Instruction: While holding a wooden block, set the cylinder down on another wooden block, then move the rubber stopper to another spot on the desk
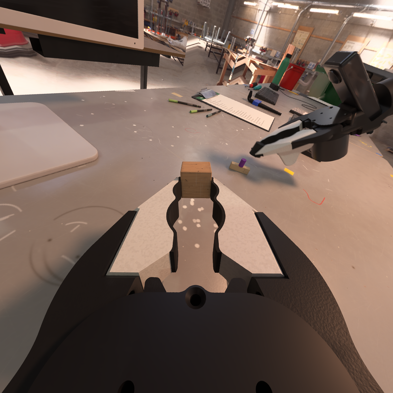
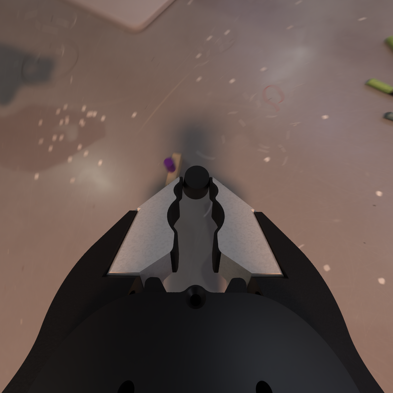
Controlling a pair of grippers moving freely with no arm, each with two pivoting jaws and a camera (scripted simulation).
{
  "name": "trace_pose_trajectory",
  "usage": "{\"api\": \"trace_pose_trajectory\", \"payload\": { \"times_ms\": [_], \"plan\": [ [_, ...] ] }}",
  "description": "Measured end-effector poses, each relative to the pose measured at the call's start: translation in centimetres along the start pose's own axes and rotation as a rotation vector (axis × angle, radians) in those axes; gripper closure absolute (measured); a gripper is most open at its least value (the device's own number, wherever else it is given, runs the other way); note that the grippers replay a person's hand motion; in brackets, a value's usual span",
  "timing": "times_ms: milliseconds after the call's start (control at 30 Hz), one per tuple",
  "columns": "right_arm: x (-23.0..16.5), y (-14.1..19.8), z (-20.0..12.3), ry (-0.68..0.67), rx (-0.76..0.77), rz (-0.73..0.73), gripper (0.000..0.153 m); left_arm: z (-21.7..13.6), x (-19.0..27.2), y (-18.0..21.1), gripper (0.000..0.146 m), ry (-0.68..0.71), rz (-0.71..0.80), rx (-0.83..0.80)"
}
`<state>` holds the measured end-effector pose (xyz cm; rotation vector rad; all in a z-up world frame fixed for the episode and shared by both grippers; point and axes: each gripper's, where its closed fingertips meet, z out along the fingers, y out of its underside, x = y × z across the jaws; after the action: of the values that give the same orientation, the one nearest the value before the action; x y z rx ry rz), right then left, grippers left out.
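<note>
My left gripper [image 1: 195,180] is shut on a wooden cube [image 1: 195,179] and holds it above the grey desk. A purple cylinder [image 1: 242,162] stands upright on a flat pale wooden block [image 1: 239,168] on the desk, right of the cube. My right gripper [image 2: 195,180] is shut on a black rubber stopper [image 2: 195,182] and holds it above the desk, just right of the flat block [image 2: 175,167] and cylinder [image 2: 169,164]. The right gripper also shows in the left wrist view [image 1: 256,151], raised to the right of the block; the stopper is hidden there.
A white board [image 1: 42,140] lies at the left. Green pens [image 1: 201,110], a clipboard with paper [image 1: 236,110], a black and blue tool [image 1: 262,105] and a keypad [image 1: 266,95] lie at the back right. A monitor [image 1: 70,21] stands at the back left.
</note>
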<state>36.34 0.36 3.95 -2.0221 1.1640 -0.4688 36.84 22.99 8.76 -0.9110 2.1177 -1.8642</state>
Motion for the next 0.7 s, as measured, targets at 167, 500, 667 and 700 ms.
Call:
{"api": "trace_pose_trajectory", "payload": {
  "times_ms": [167, 500, 667, 700],
  "plan": [
    [-3.1, 2.4, -0.2, -0.142, -0.083, -0.128, 0.128, 0.2, 0.1, 0.2, 0.120, -0.014, 0.027, -0.017],
    [-3.9, 3.5, 0.8, -0.149, -0.131, -0.256, 0.128, 0.2, 0.2, 0.2, 0.120, -0.017, 0.040, -0.016],
    [-4.1, 2.3, 0.2, -0.179, -0.063, -0.239, 0.128, 0.2, 0.3, 0.3, 0.120, -0.016, 0.047, -0.019],
    [-4.0, 1.3, -0.1, -0.192, -0.012, -0.238, 0.128, 0.2, 0.3, 0.3, 0.120, -0.013, 0.045, -0.022]
  ]
}}
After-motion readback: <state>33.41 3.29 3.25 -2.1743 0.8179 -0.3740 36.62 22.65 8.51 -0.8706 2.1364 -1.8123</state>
